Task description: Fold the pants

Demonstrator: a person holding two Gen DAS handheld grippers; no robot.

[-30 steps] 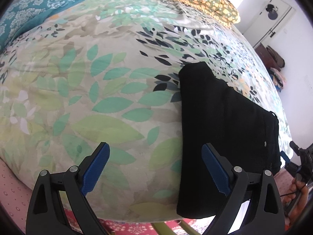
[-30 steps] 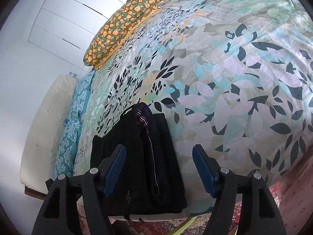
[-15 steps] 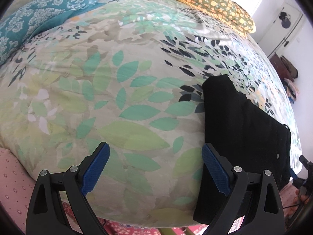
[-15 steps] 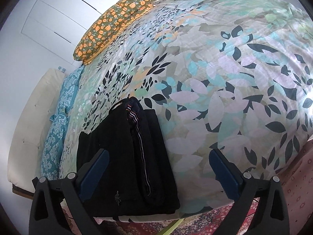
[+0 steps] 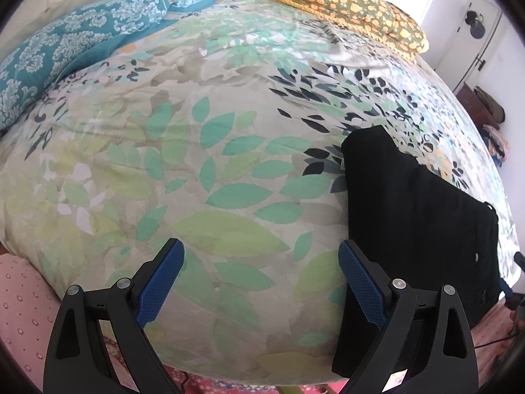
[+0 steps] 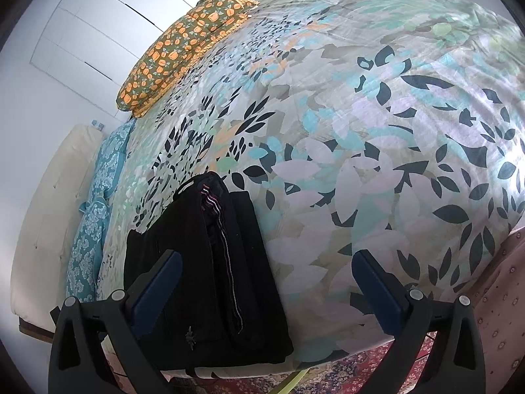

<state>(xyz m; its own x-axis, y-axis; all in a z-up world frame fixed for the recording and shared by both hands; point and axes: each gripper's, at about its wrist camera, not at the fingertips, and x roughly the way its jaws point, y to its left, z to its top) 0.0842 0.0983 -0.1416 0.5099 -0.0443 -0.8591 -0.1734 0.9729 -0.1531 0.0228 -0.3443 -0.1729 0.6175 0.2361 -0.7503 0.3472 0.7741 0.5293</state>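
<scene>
Having spread wide, the right tongs (image 6: 265,282) hold nothing; left tongs (image 5: 261,274) likewise gape empty. Pants (image 6: 210,262) lie folded on the bed (image 5: 197,131), apparently finished.

Bright daylight, soft shadows – strong fisheye bulge, dark vignetted corners, sharp focus.

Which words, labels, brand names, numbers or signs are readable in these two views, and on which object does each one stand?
None: no readable text shows in either view.
The black pants carry a small emblem, a figure and not letters as far as can be told.
The bedspread and the orange-patterned pillow bear only leaf and fruit prints.
The gripper fingers show no marking.
</scene>
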